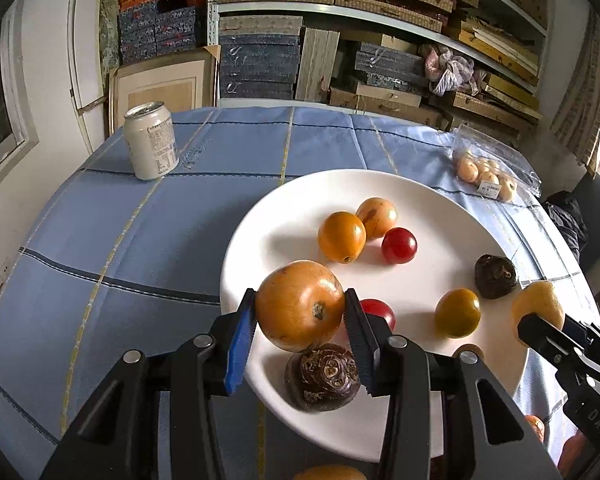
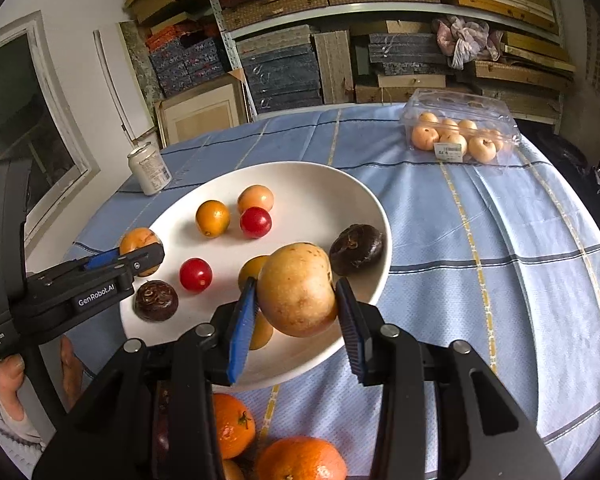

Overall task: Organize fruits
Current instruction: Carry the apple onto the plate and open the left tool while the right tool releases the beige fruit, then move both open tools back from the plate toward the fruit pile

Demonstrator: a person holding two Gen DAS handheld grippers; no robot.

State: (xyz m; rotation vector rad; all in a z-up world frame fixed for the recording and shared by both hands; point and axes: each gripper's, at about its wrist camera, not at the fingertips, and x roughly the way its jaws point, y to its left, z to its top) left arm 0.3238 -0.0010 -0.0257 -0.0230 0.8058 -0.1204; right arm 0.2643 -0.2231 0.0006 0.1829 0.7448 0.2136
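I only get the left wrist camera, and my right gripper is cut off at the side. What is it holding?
Observer: The right gripper is shut on a pale yellow, brown-speckled round fruit, seen against the white round plate.
Operator: Is any fruit off the plate near me?
Observer: Yes, orange mandarins lie on the blue checked tablecloth, just in front of the plate's near rim.
Operator: What's that crinkly packet far away?
Observer: It's a clear plastic clamshell box of pale round fruits, with a price label on its front.
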